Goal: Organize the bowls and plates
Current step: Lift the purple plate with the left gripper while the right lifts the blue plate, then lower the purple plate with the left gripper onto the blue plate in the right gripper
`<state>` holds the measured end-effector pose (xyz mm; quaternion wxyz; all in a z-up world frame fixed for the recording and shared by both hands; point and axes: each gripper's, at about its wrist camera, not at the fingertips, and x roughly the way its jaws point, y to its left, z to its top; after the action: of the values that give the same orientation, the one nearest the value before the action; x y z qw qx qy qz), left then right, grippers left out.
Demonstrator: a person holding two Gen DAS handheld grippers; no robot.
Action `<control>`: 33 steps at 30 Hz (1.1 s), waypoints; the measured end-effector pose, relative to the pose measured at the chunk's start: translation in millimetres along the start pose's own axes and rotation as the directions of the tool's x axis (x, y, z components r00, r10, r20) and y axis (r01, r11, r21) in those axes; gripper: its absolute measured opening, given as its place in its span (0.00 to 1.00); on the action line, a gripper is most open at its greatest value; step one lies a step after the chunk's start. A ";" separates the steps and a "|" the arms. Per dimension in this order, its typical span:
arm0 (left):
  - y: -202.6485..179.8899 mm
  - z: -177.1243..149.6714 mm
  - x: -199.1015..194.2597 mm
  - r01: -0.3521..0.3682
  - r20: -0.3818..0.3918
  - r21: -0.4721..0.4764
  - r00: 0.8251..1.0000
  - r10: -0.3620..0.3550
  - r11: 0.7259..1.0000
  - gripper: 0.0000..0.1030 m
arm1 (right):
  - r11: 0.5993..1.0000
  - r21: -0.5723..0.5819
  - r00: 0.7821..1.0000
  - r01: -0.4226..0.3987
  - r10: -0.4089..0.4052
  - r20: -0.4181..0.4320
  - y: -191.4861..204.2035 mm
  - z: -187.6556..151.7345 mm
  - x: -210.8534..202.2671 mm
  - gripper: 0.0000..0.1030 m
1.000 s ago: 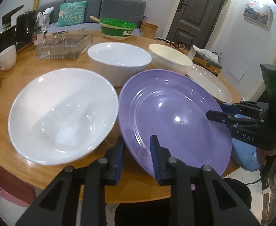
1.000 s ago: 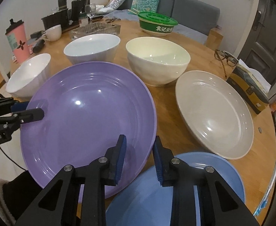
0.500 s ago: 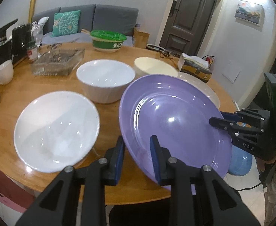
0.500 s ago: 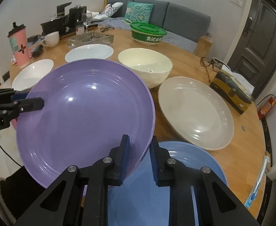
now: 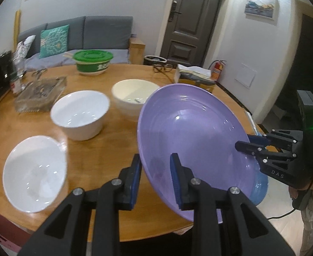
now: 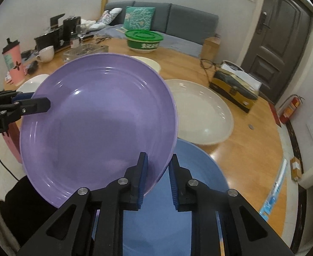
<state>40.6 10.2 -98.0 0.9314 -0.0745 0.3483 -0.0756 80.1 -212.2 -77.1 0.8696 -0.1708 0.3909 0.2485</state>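
Observation:
Both grippers hold the purple plate (image 5: pixel 190 134) in the air above the table, tilted. My left gripper (image 5: pixel 155 172) is shut on its near rim. My right gripper (image 6: pixel 157 177) is shut on the opposite rim of the purple plate (image 6: pixel 96 119); it also shows in the left wrist view (image 5: pixel 250 144). A blue plate (image 6: pixel 190 183) lies on the table under the lifted plate. A cream plate (image 6: pixel 201 111) lies beyond it. Two white bowls (image 5: pixel 33 170) (image 5: pixel 80 112) and a cream bowl (image 5: pixel 130 97) stand on the round wooden table (image 5: pixel 105 147).
A green lidded bowl (image 5: pixel 93 61), a glass tray (image 5: pixel 40 93), a white mug (image 6: pixel 46 53), a pink tumbler (image 6: pixel 13 64), glasses (image 5: pixel 161 68) and a tissue box (image 6: pixel 235 83) stand around the table's far half. A sofa is behind.
Both grippers have lifted the purple plate off the table and raised it higher, tilting it. It has shifted toward the blue plate.

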 end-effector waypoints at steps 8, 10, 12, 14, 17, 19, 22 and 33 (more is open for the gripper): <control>-37.4 10.5 15.2 0.056 -0.016 0.060 0.998 -0.055 0.997 0.23 | 0.997 0.037 0.998 0.063 -0.062 -0.025 -29.4 -19.8 -15.7 0.15; -46.7 11.6 20.3 0.068 -0.029 0.080 0.997 -0.065 0.994 0.23 | 0.996 0.046 0.997 0.075 -0.073 -0.035 -36.1 -25.3 -17.8 0.15; -53.9 12.4 24.9 0.076 -0.040 0.096 0.997 -0.072 0.992 0.23 | 0.994 0.058 0.995 0.088 -0.085 -0.046 -43.6 -31.9 -19.1 0.16; -58.7 13.0 29.7 0.083 -0.053 0.110 0.996 -0.078 0.990 0.23 | 0.993 0.065 0.994 0.095 -0.091 -0.054 -47.1 -36.4 -20.2 0.16; -65.0 13.1 37.8 0.091 -0.074 0.126 0.994 -0.082 0.988 0.23 | 0.992 0.078 0.993 0.102 -0.097 -0.067 -54.5 -45.6 -20.9 0.17; -69.5 12.1 43.5 0.095 -0.090 0.137 0.992 -0.083 0.986 0.23 | 0.991 0.086 0.992 0.106 -0.100 -0.077 -58.5 -50.6 -21.0 0.17; -75.4 9.7 50.2 0.096 -0.107 0.153 0.991 -0.080 0.984 0.23 | 0.989 0.091 0.990 0.115 -0.107 -0.090 -61.9 -58.2 -21.5 0.17; -82.7 0.7 70.8 0.106 -0.167 0.182 0.983 -0.076 0.978 0.23 | 0.987 0.115 0.987 0.110 -0.095 -0.130 -62.6 -73.8 -16.3 0.17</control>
<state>86.6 -84.2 -126.9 0.8991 0.0052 0.4088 -0.1568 62.4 -304.5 -105.2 0.8642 -0.1523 0.4492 0.1677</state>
